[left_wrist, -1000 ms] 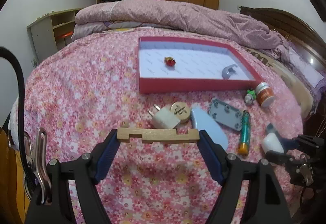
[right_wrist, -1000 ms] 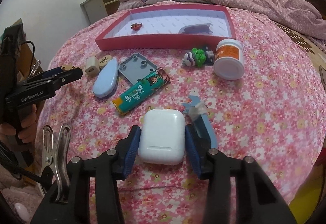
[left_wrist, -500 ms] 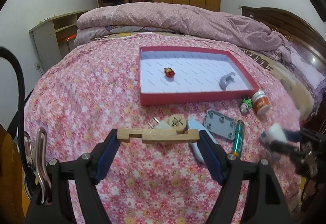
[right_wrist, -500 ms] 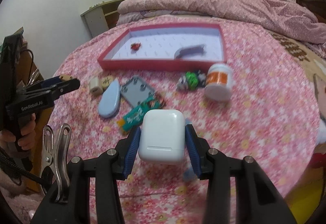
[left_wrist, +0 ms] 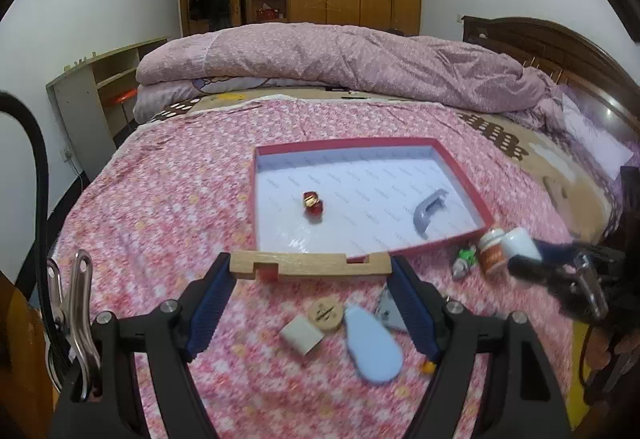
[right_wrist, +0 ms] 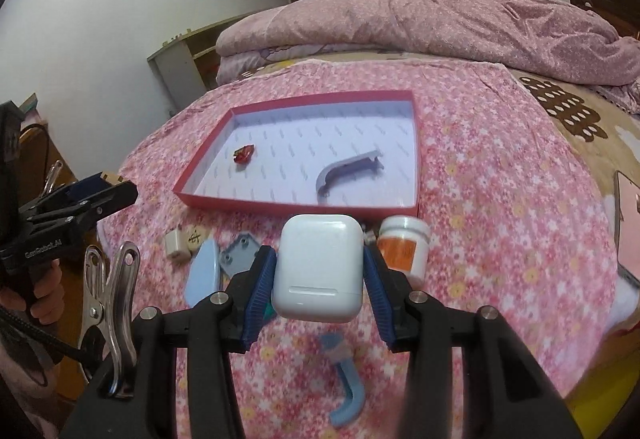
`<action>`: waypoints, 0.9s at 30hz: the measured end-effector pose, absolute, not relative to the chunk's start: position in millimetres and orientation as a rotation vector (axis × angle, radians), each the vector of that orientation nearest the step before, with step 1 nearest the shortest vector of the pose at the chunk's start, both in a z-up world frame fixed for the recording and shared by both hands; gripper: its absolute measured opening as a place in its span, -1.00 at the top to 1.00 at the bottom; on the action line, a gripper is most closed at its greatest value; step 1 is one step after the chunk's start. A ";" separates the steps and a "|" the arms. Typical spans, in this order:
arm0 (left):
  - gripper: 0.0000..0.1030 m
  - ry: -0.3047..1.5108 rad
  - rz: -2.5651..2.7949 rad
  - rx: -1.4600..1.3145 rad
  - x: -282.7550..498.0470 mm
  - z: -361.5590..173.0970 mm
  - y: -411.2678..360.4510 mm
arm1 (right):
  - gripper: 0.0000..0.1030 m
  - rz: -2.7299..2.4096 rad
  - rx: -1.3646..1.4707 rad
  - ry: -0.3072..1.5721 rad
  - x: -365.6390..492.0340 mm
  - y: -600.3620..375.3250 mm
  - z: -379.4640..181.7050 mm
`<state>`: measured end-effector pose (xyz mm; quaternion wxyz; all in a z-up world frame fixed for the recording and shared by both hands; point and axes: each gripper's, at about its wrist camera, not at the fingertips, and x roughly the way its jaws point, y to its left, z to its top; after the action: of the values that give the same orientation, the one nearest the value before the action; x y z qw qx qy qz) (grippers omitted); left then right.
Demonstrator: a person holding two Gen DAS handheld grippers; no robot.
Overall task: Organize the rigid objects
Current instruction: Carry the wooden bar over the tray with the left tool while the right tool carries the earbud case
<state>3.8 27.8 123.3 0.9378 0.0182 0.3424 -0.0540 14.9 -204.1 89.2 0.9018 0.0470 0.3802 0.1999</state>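
Left wrist view: left gripper (left_wrist: 310,275), jaws standing wide and clamped end to end on a notched wooden block (left_wrist: 310,266), held clear of the bedspread (left_wrist: 168,207) with its far edge overlapping the near wall of the red tray (left_wrist: 460,175). Tray contents: small red toy (left_wrist: 312,204), grey curved bracket (left_wrist: 430,208). Loose below the jaws: white plug (left_wrist: 301,335), round wooden token (left_wrist: 325,314), pale blue oval piece (left_wrist: 374,344). Risk, judged: the block is pinched only at its two ends, so a tilt or a knock on the tray wall could swing it out; a release short of the wall would leave it on the bed. Obscured: a grey plate is largely behind the right finger; an orange tip at the lower right cannot be identified; the right gripper (left_wrist: 524,257) and the jar (left_wrist: 491,252) beside it are motion-blurred. Right wrist view: right gripper (right_wrist: 318,273), jaws partly closed and pressing both sides of a white earbud case (right_wrist: 318,265), carried above the bed short of the tray's near wall (right_wrist: 296,205). Risk, judged: the case is smooth and rounded, so it could slip from the pads; both grippers head for the same tray and could collide over it. Obscured: the case hides part of the orange-labelled jar (right_wrist: 404,249) and whatever lies behind it; a green item beneath the left finger is barely visible; the blue bracket (right_wrist: 346,387) on the bed is blurred; the left gripper (right_wrist: 114,185) is cut by the frame edge, its block showing only as a corner.
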 end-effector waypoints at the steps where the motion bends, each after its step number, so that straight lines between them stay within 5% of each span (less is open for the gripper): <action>1: -0.56 0.700 -0.114 0.031 7.7 122.8 26.0 | 0.11 0.414 0.094 0.785 17.6 -203.5 90.1; 27: -0.56 0.820 -0.052 0.016 100.7 57.3 6.0 | 0.11 0.371 0.072 0.785 91.4 -203.7 77.2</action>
<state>100.7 6.0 57.3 0.9167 0.0076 0.3987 -0.0255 91.4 -203.7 77.2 0.9066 0.0351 0.3803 0.1796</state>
